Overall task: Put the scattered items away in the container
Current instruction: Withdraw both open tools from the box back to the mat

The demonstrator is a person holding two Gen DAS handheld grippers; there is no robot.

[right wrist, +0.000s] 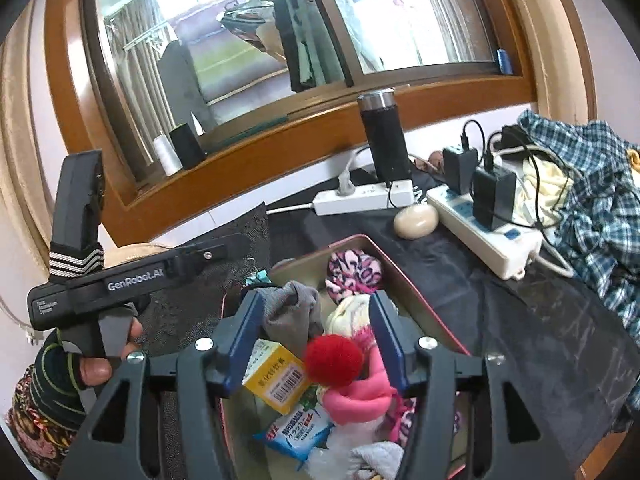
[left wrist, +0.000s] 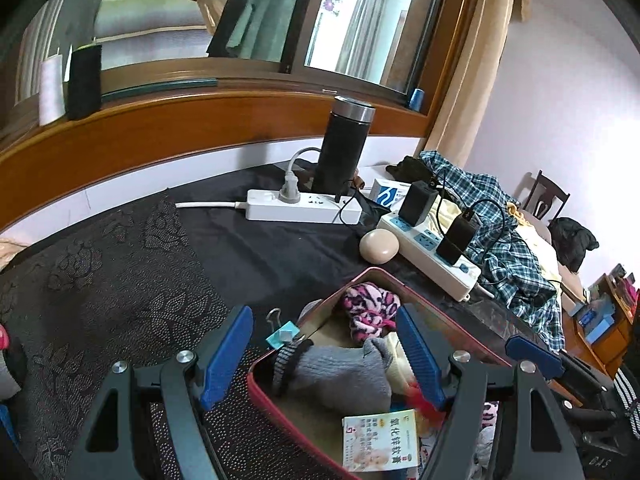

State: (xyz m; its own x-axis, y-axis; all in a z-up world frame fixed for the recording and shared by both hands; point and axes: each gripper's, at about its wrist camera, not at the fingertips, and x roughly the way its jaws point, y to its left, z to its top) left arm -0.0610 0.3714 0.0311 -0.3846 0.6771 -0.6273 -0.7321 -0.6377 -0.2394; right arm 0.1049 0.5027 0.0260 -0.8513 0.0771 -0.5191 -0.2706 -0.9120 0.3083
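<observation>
While both grippers hover over the red-rimmed tin (left wrist: 436,300) on the dark table (left wrist: 260,248), the left gripper (left wrist: 324,356) has its jaws spread, pinching nothing. The right gripper (right wrist: 312,340) also has its jaws apart, around a red pompom (right wrist: 334,358) without pressing it. Grey sock (left wrist: 340,372), leopard-print cloth (left wrist: 370,306) and yellow box (right wrist: 276,380) lie inside the tin.

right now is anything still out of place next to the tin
Yes: a teal binder clip lies on the dark cloth just outside the red-rimmed metal tin, by its left corner, while the socks and packets are already inside.
</observation>
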